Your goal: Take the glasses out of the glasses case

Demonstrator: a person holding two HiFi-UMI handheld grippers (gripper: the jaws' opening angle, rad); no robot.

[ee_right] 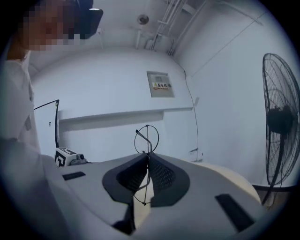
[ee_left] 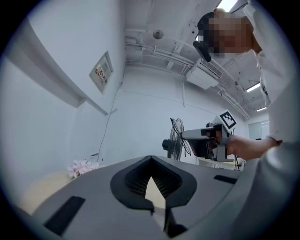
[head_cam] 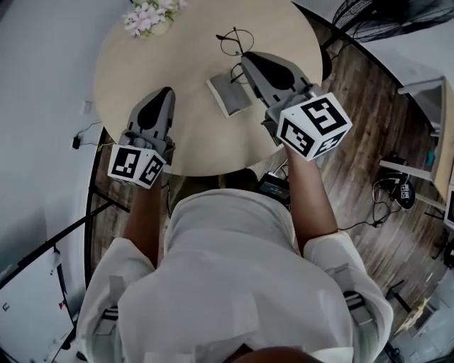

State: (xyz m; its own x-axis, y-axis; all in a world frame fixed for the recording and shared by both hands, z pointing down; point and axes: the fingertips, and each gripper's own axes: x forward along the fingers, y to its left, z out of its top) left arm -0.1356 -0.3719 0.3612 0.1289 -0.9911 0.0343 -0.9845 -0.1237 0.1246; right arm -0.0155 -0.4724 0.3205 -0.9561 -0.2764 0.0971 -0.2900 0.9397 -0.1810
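Thin black wire-rimmed glasses [head_cam: 235, 42] stick out past the tip of my right gripper [head_cam: 245, 58], which is shut on them. In the right gripper view one round lens rim [ee_right: 147, 139] rises above the closed jaws [ee_right: 148, 157], and a thin arm runs down between them. The grey glasses case [head_cam: 228, 95] lies flat on the round table [head_cam: 142, 67], just left of and under the right gripper. My left gripper [head_cam: 166, 92] hovers over the table's near left part, apart from the case, shut with nothing between its tips [ee_left: 151, 160].
A bunch of pink and white flowers [head_cam: 147, 15] sits at the table's far edge. A standing fan [ee_right: 280, 123] is off to the right, beyond the table. The person's body is close to the near rim. Cables and gear lie on the wooden floor [head_cam: 369, 142].
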